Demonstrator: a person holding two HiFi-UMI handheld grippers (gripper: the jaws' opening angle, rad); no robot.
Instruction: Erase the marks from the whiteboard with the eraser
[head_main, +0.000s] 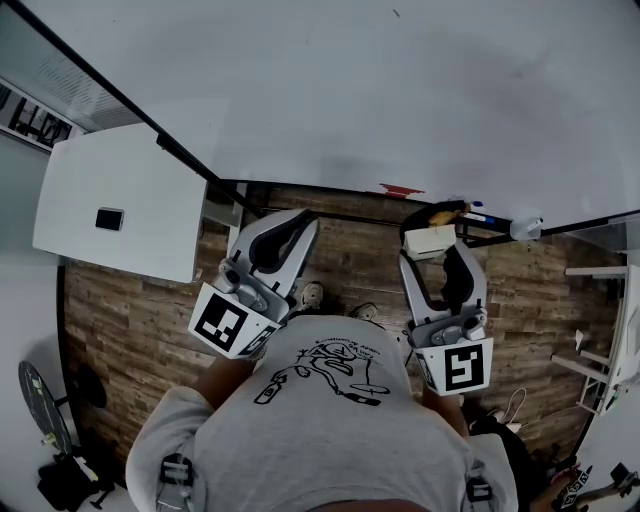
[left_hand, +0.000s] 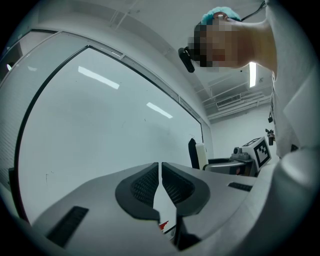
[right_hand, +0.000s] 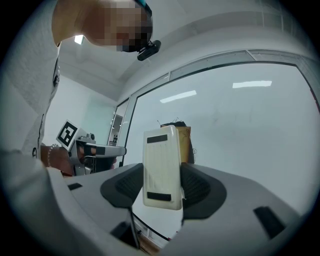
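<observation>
The left gripper (left_hand: 160, 175) was closed on nothing, pointing at the whiteboard (left_hand: 100, 115). The right gripper (right_hand: 162, 187) clamped the eraser (right_hand: 161, 160) across its narrow sides, short of the board. The eraser looked light, stiff and probably slippery, so a firm mid-body hold suited it.

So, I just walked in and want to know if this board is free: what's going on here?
A person stands facing the whiteboard with a gripper in each hand. The right gripper is shut on a cream eraser, held up near the board's lower edge; whether it touches the surface cannot be told. The left gripper is shut and empty. The board looks mostly clean, with a small red mark near its bottom edge.
</observation>
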